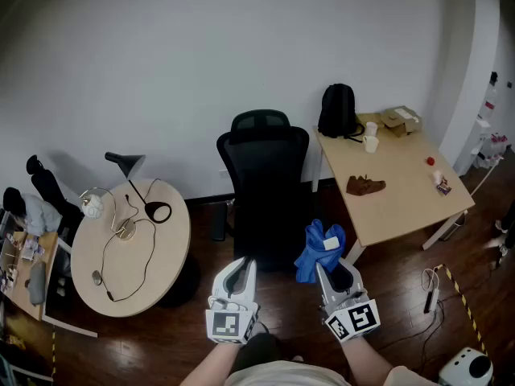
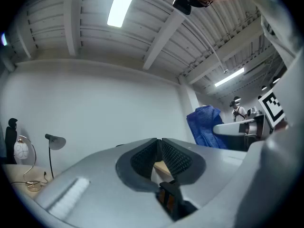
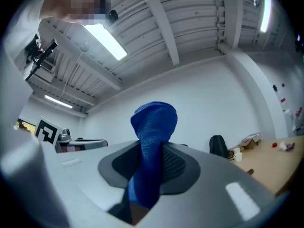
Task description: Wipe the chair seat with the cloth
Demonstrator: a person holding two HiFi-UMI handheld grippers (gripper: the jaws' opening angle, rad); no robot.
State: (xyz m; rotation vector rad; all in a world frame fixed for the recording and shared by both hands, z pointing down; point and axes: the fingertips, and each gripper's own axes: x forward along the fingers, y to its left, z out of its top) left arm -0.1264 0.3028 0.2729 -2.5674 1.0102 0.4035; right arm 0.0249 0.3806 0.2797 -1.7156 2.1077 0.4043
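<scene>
A black office chair point(image 1: 265, 167) stands against the white wall, with its dark seat point(image 1: 269, 232) just ahead of both grippers. My right gripper point(image 1: 336, 273) is shut on a blue cloth point(image 1: 320, 248), which bunches up above its jaws at the seat's right front. In the right gripper view the cloth point(image 3: 153, 137) stands up between the pads of that gripper point(image 3: 154, 163). My left gripper point(image 1: 240, 273) is level with it on the left, shut, with nothing between its jaws point(image 2: 159, 151). From the left gripper view the cloth point(image 2: 204, 127) shows off to the right.
A round table point(image 1: 165, 252) with a black lamp point(image 1: 129, 167) and cables stands at the left. At the right, a wooden table point(image 1: 402, 195) carries a black backpack point(image 1: 336, 111), cups point(image 1: 371, 139) and a box. A white device point(image 1: 467, 368) lies on the dark wood floor.
</scene>
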